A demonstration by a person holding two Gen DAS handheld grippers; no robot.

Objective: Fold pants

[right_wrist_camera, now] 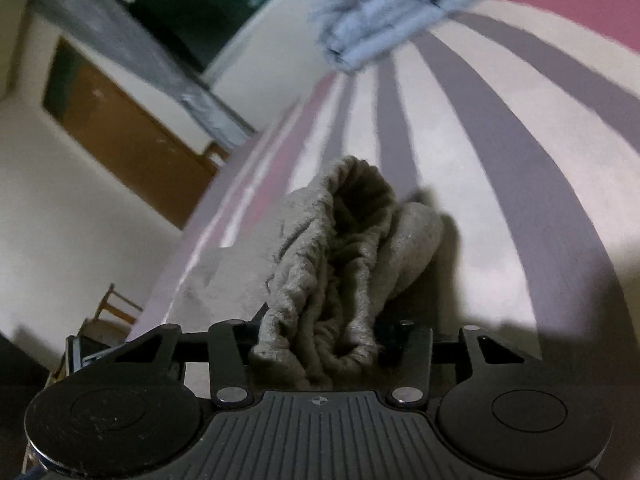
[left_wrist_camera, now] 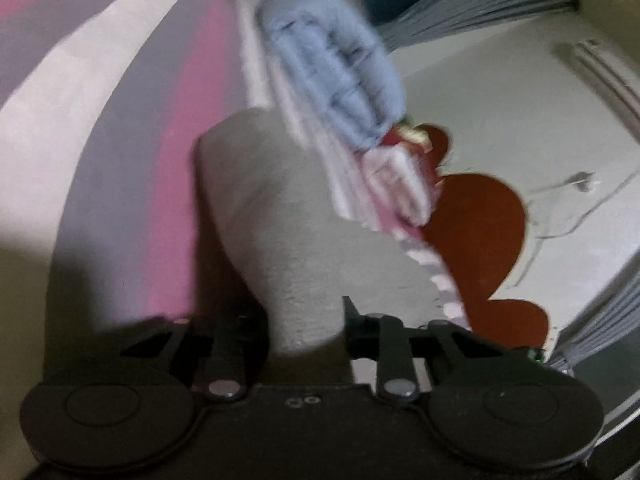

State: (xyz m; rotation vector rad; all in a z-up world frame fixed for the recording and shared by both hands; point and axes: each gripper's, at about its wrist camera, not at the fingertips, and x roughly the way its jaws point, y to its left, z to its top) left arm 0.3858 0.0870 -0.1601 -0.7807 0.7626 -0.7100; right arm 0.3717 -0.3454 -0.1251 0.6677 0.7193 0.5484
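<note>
The pants are grey knit fabric. In the left wrist view a smooth grey fold of the pants (left_wrist_camera: 296, 216) rises from between the fingers of my left gripper (left_wrist_camera: 306, 332), which is shut on it. In the right wrist view the bunched, ribbed waistband end of the pants (right_wrist_camera: 340, 272) is clamped in my right gripper (right_wrist_camera: 320, 344), which is shut on it. Both ends are held just above a bed sheet (right_wrist_camera: 500, 160) with pink, grey and white stripes. Both views are blurred by motion.
A folded light-blue garment (left_wrist_camera: 340, 68) lies on a pink-and-white striped cloth (left_wrist_camera: 380, 184) further along the bed; it also shows in the right wrist view (right_wrist_camera: 392, 8). A red-brown patch (left_wrist_camera: 480, 224) marks the pale wall. A brown door (right_wrist_camera: 132, 136) and grey curtain (right_wrist_camera: 120, 44) stand left.
</note>
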